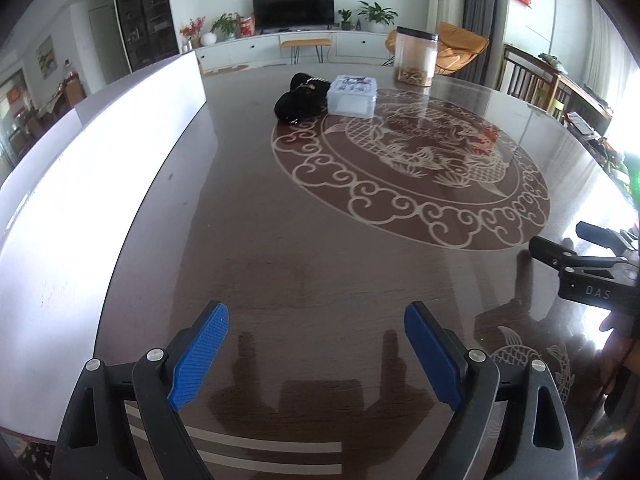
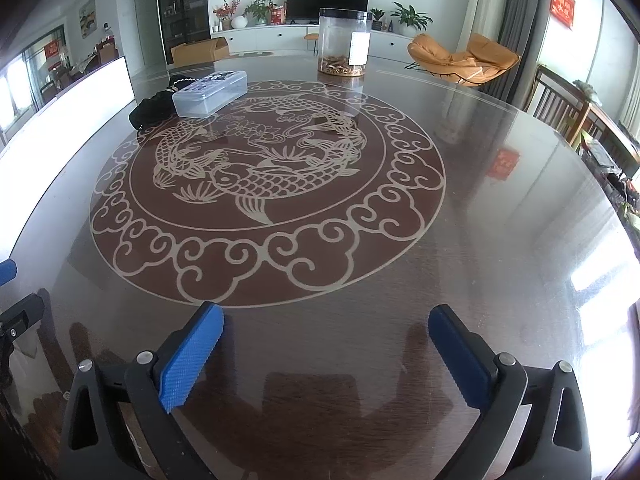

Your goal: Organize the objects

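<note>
Your left gripper (image 1: pixel 316 354) hung low over the dark glossy table (image 1: pixel 248 248), its blue pads (image 1: pixel 200 356) spread wide with nothing between them. Your right gripper (image 2: pixel 326 354) was beside it, jaws also spread apart and empty, over the near edge of the table. In the left view the right gripper showed at the right border, clear of any object. Beyond both lay the round fish-and-cloud inlay (image 2: pixel 264 184) in the tabletop. At its far left rim sat a clear lidded box (image 2: pixel 210 93), and a black cloth bundle (image 2: pixel 154 110) was touching the box's left side. Farther back, well apart from them, a tall clear jar (image 2: pixel 344 42) stood upright with a dark lid and brownish bits at the bottom.
</note>
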`<state>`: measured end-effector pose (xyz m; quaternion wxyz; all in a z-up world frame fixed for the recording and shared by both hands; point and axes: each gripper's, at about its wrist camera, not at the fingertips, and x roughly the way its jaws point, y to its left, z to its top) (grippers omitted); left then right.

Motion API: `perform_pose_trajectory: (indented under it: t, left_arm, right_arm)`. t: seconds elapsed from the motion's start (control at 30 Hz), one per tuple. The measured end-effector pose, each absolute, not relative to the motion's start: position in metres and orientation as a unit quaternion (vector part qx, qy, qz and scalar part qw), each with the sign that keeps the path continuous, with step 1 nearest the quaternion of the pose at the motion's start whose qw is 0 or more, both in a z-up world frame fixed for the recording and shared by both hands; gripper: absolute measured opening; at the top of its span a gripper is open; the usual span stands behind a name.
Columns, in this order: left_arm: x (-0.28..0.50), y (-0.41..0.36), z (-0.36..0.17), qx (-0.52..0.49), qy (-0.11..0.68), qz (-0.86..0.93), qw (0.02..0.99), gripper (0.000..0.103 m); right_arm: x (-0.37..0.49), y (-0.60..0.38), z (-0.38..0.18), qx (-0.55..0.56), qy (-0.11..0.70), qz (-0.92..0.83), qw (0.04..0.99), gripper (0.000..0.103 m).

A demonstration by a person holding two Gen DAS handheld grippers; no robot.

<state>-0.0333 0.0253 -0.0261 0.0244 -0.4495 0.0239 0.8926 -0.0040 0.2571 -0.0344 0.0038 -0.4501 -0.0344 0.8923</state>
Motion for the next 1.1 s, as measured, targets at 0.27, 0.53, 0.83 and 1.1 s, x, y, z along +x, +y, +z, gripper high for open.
perform_pose_trajectory:
  t: [0.27,0.53,0.83,1.1]
  left_arm:
    - [-0.037,0.020,-0.030,-0.459,0.020,0.888,0.017,0.090]
    - [-0.043,0.006,-0.037,-0.473,0.010,0.881,-0.008,0.090]
    - [-0.046,0.001,-0.039,-0.474,0.003,0.880,-0.008,0.095]
    - [-0.047,-0.006,-0.042,-0.480,-0.001,0.877,-0.011,0.103]
  right_arm:
    - [-0.004,0.257,-0.034,-0.450,-0.034,0.892,0.004,0.103]
    - [-0.004,0.257,-0.034,-0.451,-0.033,0.892,0.003,0.103]
    - [-0.004,0.261,-0.035,-0.455,-0.021,0.890,-0.001,0.103]
    - [-0.011,0.265,-0.035,-0.468,-0.015,0.883,-0.010,0.103]
